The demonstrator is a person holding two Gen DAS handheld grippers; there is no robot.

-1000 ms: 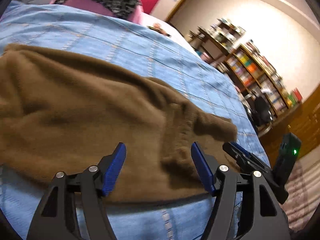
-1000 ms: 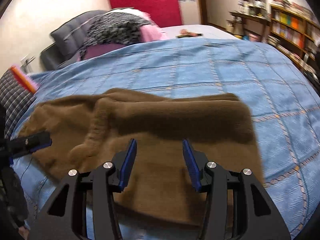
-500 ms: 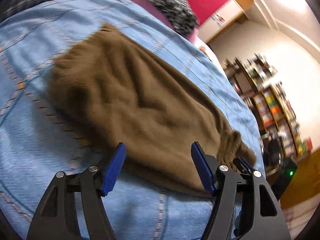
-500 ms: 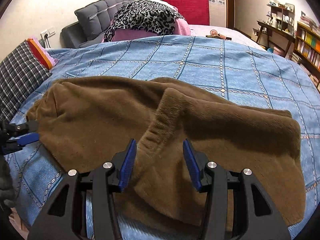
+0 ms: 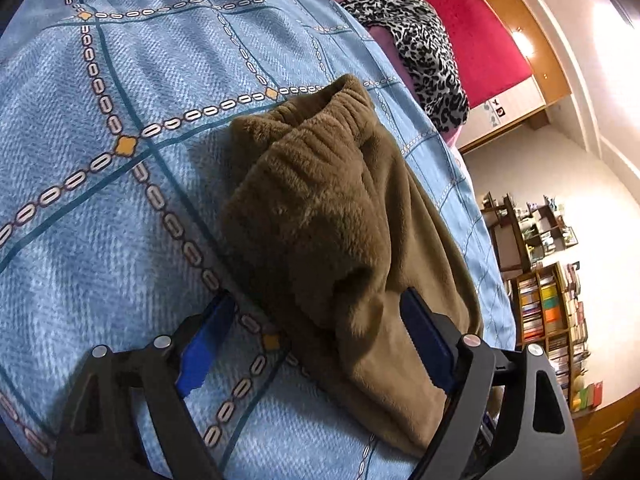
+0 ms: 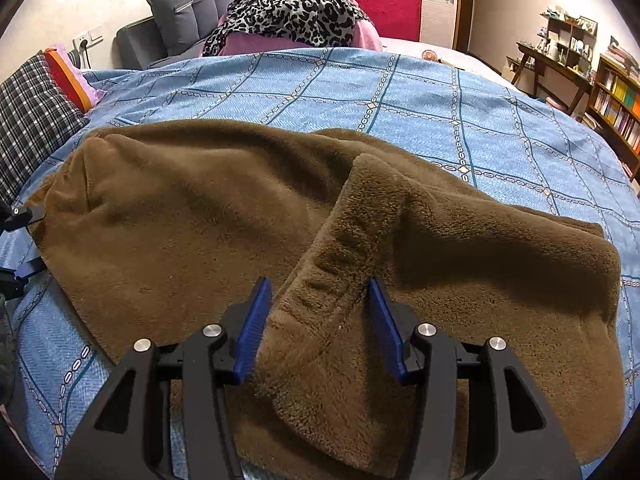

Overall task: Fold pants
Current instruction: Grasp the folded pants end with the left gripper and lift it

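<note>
Right wrist view: the brown fleece pants lie spread across the near edge of the blue chain-patterned bedspread. The right gripper gapes wide astride a raised fold; the left gripper spreads wide at the waistband end.

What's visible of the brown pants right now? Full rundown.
The brown pants are plush, fleece-like fabric, lying loosely crumpled on the blue checked bedspread. A ribbed elastic band, seemingly a cuff or waistband, is folded over the top and runs toward the right gripper, whose open blue fingers straddle it. In the left wrist view another gathered elastic end bunches up, with the left gripper open around the fabric edge. Neither gripper is closed on the cloth.
</note>
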